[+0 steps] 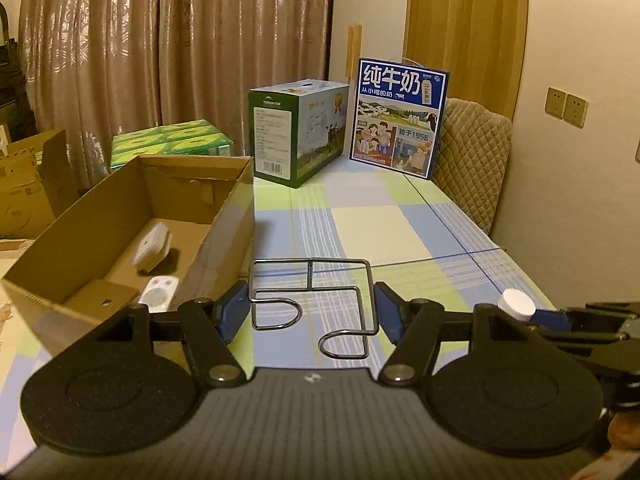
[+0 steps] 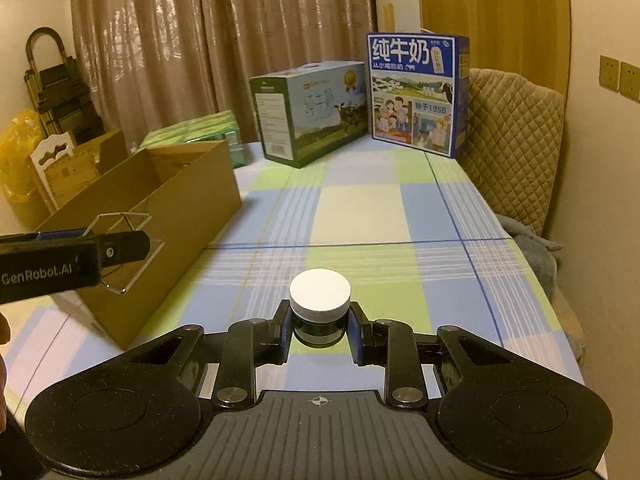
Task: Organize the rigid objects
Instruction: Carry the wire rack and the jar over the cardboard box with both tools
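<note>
My left gripper [image 1: 310, 312] is shut on a bent wire rack [image 1: 312, 300], its blue pads pressing the rack's two sides, held above the checked tablecloth beside the open cardboard box [image 1: 224, 216]. The rack also shows in the right wrist view [image 2: 128, 252] next to the box [image 2: 180, 200]. Inside the box lie a white rounded device [image 1: 150, 246] and a white remote-like piece [image 1: 160, 298]. My right gripper [image 2: 320, 328] is shut on a small dark green jar with a white cap [image 2: 320, 292]; the cap also shows in the left wrist view [image 1: 516, 304].
A green milk carton box [image 1: 298, 132] and a blue milk box [image 1: 398, 118] stand at the table's far end. A green pack [image 1: 172, 142] lies behind the cardboard box. A quilted chair [image 1: 472, 160] stands at the right by the wall.
</note>
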A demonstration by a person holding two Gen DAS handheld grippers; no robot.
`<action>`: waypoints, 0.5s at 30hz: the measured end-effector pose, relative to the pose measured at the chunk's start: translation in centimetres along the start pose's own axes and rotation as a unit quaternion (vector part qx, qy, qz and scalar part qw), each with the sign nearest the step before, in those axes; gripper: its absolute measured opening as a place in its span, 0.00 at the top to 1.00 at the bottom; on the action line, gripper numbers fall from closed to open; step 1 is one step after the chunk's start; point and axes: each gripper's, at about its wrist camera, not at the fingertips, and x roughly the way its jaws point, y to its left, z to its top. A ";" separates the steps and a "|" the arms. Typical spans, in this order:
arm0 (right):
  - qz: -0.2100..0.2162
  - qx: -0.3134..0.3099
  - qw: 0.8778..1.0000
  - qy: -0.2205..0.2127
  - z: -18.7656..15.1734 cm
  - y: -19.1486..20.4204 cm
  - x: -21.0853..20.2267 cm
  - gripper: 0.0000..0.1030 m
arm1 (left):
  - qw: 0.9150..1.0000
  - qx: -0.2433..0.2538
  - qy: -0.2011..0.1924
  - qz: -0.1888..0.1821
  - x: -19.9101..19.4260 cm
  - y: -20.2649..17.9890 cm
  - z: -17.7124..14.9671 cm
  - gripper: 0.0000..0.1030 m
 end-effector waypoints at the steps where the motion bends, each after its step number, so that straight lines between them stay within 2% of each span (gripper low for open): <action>1: 0.001 -0.002 1.000 -0.001 -0.1 0.2 -0.4 0.76 | 1.000 -0.001 -0.001 0.001 -0.5 0.1 -0.2 0.40; 15: 0.013 -0.022 1.000 -0.013 0.9 2.7 -2.3 0.76 | 1.000 -0.003 -0.019 0.009 -4.2 1.4 0.3 0.40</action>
